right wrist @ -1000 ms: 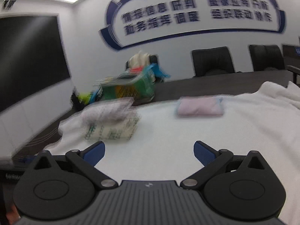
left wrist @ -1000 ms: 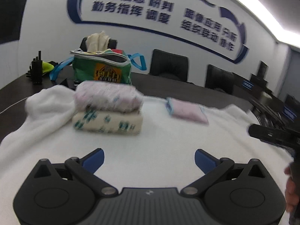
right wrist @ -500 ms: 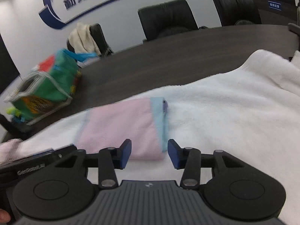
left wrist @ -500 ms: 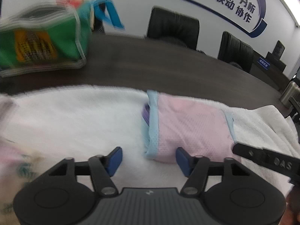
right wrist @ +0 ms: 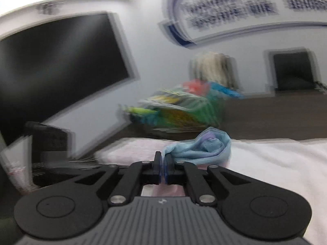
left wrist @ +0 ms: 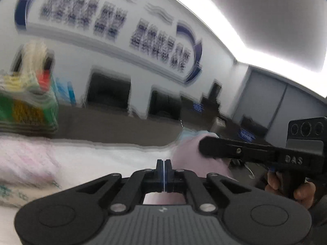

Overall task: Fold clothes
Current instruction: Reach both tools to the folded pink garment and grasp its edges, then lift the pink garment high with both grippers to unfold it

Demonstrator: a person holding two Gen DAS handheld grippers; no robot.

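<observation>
A small pink garment with light-blue trim [left wrist: 190,153] [right wrist: 206,149] hangs between my two grippers, lifted off the white towel [left wrist: 106,159] [right wrist: 276,163]. The left gripper [left wrist: 164,164] is shut, with pink cloth beside and beneath its pads. The right gripper [right wrist: 163,159] is shut too, and the blue trim bunches out from its pads. In the left wrist view the right gripper's black body [left wrist: 245,149] reaches in from the right, held by a hand [left wrist: 300,192]. A stack of folded clothes [left wrist: 24,163] lies at the left. The picture is blurred.
A green bag stuffed with clothes [left wrist: 26,112] [right wrist: 184,110] stands on the dark table [left wrist: 114,126] behind the towel. Black chairs [left wrist: 108,91] line the far side. A large dark screen [right wrist: 57,67] hangs on the left wall. The left gripper's body [right wrist: 51,143] shows at left.
Both grippers went from wide open to shut on the pink garment's two ends. Both then rose and tipped upward, so the wall and ceiling fill the views.
</observation>
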